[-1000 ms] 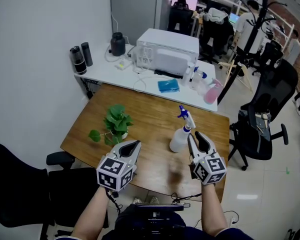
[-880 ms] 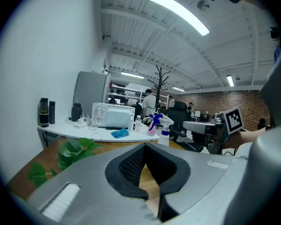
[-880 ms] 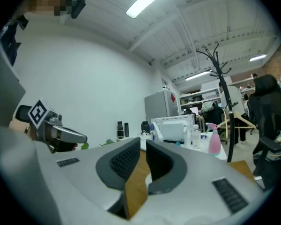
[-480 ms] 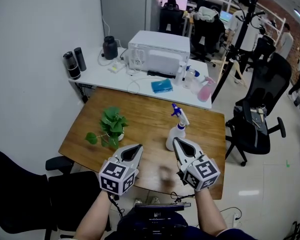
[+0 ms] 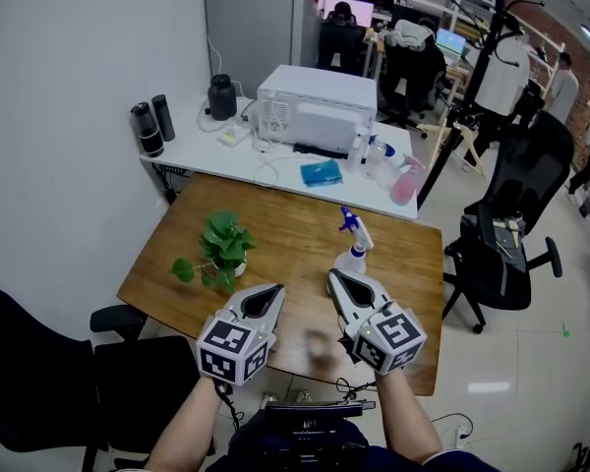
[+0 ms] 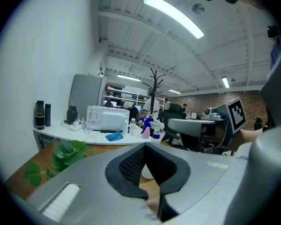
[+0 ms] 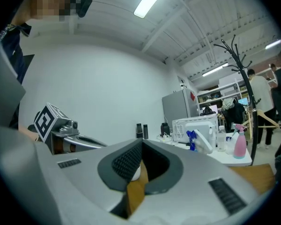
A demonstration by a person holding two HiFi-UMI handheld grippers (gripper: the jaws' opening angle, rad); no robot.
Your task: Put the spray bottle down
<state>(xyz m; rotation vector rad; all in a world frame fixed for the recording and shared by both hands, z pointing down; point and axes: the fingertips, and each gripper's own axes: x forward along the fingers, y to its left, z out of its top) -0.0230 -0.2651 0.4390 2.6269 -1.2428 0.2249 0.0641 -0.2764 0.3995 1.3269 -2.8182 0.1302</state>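
Note:
A white spray bottle with a blue trigger head stands upright on the wooden table, right of centre, with nothing holding it. Just in front of it, my right gripper is shut and empty, its tips a short way from the bottle's base. My left gripper hovers beside it over the table's near edge, also shut and empty. In the left gripper view the bottle's head rises above the closed tips. Above the closed right tips, the right gripper view shows the same head.
A small potted plant sits on the table's left side. Behind stands a white side table with a white appliance, a blue cloth, a pink bottle and dark flasks. Office chairs stand at the right.
My right gripper's jaws, open beside the bottle a second ago, have closed, and it has drawn back from the bottle toward me and leftward. The bottle stays standing. The left gripper barely shifted.

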